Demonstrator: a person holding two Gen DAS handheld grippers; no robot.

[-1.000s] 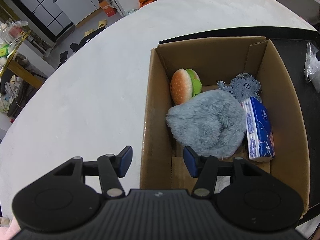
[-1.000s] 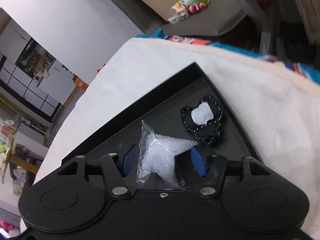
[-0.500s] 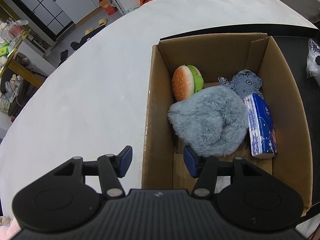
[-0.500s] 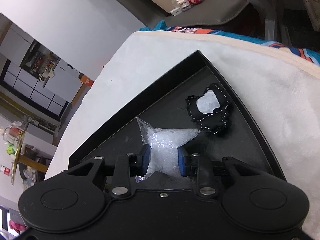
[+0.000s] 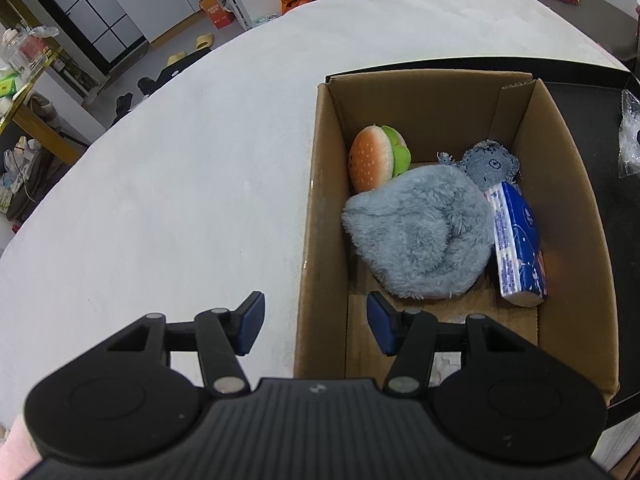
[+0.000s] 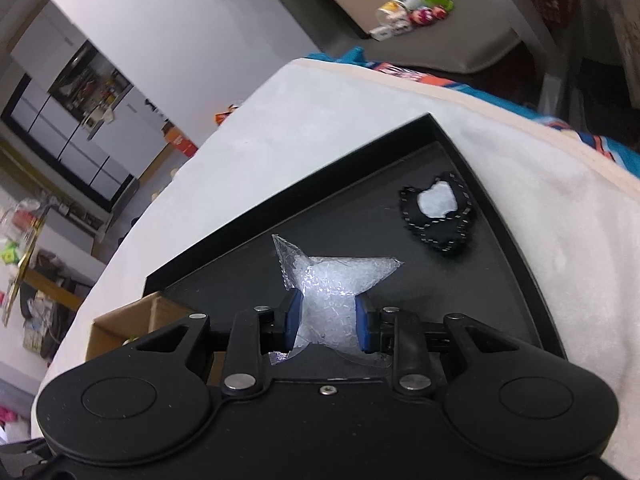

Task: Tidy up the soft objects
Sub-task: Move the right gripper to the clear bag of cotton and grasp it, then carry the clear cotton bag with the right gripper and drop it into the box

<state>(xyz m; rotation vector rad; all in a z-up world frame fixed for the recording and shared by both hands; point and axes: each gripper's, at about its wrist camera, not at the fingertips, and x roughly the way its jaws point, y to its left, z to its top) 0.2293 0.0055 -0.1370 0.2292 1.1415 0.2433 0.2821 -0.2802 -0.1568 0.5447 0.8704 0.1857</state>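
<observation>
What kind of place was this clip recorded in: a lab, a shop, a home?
Most likely a lived-in home. The work surface is covered in pale soft cloth, slippers lie on the floor beyond it, and tall glass-fronted cabinets crammed with household clutter stand along the wall.

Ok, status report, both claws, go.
Right claw shut on bead bag, over tray. Left claw open, astride box wall. Nothing blocking.

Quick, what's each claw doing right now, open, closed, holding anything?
Left claw: open, empty, straddling the cardboard box wall.
Right claw: shut on the clear plastic bag.
</observation>
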